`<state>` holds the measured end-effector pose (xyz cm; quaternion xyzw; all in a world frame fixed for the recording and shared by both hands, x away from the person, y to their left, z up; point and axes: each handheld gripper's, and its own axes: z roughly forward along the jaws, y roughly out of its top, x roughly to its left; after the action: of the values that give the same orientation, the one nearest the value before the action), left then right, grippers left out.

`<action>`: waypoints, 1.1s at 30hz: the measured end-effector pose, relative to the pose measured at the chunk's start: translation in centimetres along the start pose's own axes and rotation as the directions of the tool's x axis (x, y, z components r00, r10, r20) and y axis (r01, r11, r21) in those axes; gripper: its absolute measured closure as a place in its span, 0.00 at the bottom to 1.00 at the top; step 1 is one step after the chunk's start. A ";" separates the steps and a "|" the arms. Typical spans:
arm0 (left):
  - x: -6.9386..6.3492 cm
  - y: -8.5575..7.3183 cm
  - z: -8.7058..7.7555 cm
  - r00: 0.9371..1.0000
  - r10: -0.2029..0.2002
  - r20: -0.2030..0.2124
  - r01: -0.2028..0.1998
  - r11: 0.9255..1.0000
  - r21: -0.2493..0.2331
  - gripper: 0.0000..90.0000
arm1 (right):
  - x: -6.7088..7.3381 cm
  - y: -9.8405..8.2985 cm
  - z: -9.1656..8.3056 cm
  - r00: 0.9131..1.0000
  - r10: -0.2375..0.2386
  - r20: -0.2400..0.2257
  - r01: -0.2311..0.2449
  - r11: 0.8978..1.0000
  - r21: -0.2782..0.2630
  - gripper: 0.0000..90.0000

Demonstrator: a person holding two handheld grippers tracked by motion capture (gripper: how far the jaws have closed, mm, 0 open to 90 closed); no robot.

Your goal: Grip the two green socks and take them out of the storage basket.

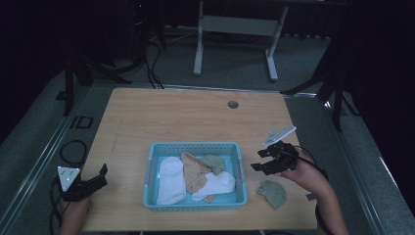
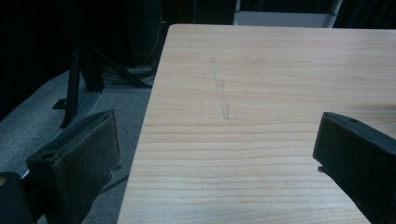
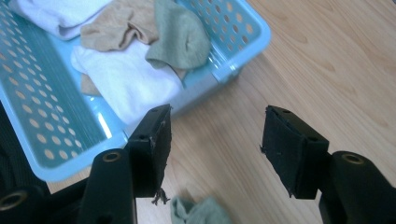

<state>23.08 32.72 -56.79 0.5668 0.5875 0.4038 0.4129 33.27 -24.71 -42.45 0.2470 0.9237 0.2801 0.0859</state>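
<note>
1. The surface (image 1: 147, 112) is looking like pale matt wood grain.
2. The basket (image 1: 152, 172) is showing glossy perforated blue plastic.
3. Socks (image 1: 211, 183) are looking like soft cloth.
4. The right hand-held gripper (image 3: 215, 140) is wearing rough, frayed black pads (image 3: 156, 144).

Socks (image 1: 195, 177) in basket (image 1: 195, 147) — one sock (image 1: 272, 193) right, on table (image 1: 171, 112)

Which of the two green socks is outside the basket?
The crumpled green sock lying on the table, right of the blue basket. The other green sock lies inside, at the basket's far right.
</note>
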 end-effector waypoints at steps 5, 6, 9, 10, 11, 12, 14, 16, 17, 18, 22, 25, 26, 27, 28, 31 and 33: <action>0.0 0.0 0.0 1.000 0.000 0.001 0.000 1.000 0.000 0.00 | 0.6 1.3 0.8 0.999 -0.033 -0.008 0.033 0.999 0.006 0.47; 0.0 0.0 0.0 1.000 0.001 0.001 -0.001 1.000 0.001 0.00 | 0.7 1.6 1.1 0.999 -0.045 -0.012 0.046 0.999 0.009 0.47; 0.0 0.0 0.0 1.000 0.001 0.001 -0.001 1.000 0.002 0.00 | 1.1 2.2 1.7 0.998 -0.058 -0.024 0.058 0.998 0.014 0.47; 0.0 0.0 0.0 1.000 0.003 0.001 -0.003 1.000 0.002 0.00 | 1.2 2.4 1.9 0.998 -0.061 -0.028 0.062 0.998 0.014 0.47; 0.0 0.0 0.0 1.000 0.003 0.002 -0.003 1.000 0.002 0.00 | 1.3 2.5 2.0 0.997 -0.065 -0.031 0.065 0.998 0.012 0.47; 0.0 0.0 0.0 1.000 0.003 0.002 -0.003 1.000 0.002 0.00 | 1.4 2.8 2.2 0.997 -0.074 -0.038 0.075 0.997 0.011 0.47; 0.0 0.0 0.0 1.000 0.003 0.002 -0.003 1.000 0.002 0.00 | 1.7 3.3 2.6 0.995 -0.084 -0.045 0.085 0.996 0.011 0.47; 0.0 0.0 0.0 1.000 0.001 0.003 -0.001 1.000 0.000 0.00 | 2.0 3.7 3.1 0.994 -0.095 -0.053 0.096 0.995 0.013 0.47; 0.0 0.0 0.0 1.000 0.001 0.002 -0.001 1.000 0.000 0.00 | 2.1 3.9 3.2 0.994 -0.098 -0.056 0.099 0.995 0.017 0.47; 0.0 0.0 0.0 1.000 0.001 0.003 -0.001 1.000 0.000 0.00 | 2.2 4.1 3.5 0.993 -0.104 -0.061 0.105 0.994 0.020 0.47; 0.0 0.0 0.0 1.000 0.000 0.003 0.000 1.000 0.000 0.00 | 2.6 4.9 4.5 0.990 -0.115 -0.080 0.117 0.993 0.022 0.47; 0.0 0.0 0.0 1.000 0.000 0.003 0.000 1.000 0.000 0.00 | 2.9 5.4 5.2 0.988 -0.126 -0.090 0.129 0.991 0.030 0.47; 0.0 0.0 0.0 1.000 0.000 0.004 0.000 1.000 0.000 0.00 | 3.0 5.6 5.5 0.987 -0.134 -0.093 0.137 0.990 0.036 0.47; 0.0 0.0 0.0 1.000 0.001 0.004 -0.001 1.000 0.000 0.00 | 3.1 5.7 5.7 0.986 -0.135 -0.095 0.139 0.990 0.037 0.47; 0.0 0.0 0.0 1.000 0.001 0.005 -0.001 1.000 0.001 0.00 | 3.2 5.9 6.0 0.986 -0.133 -0.097 0.138 0.990 0.042 0.47; 0.0 0.0 0.0 1.000 0.000 0.006 0.000 1.000 0.000 0.00 | 3.3 6.1 6.7 0.985 -0.136 -0.106 0.142 0.989 0.050 0.47; 0.0 0.0 0.0 1.000 0.000 0.005 0.000 1.000 0.000 0.00 | 3.3 6.2 7.1 0.984 -0.137 -0.114 0.144 0.988 0.059 0.47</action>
<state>23.08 32.73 -56.79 0.5681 0.5863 0.4024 0.4143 35.07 -15.22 -44.92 0.1682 0.9510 0.2552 0.0463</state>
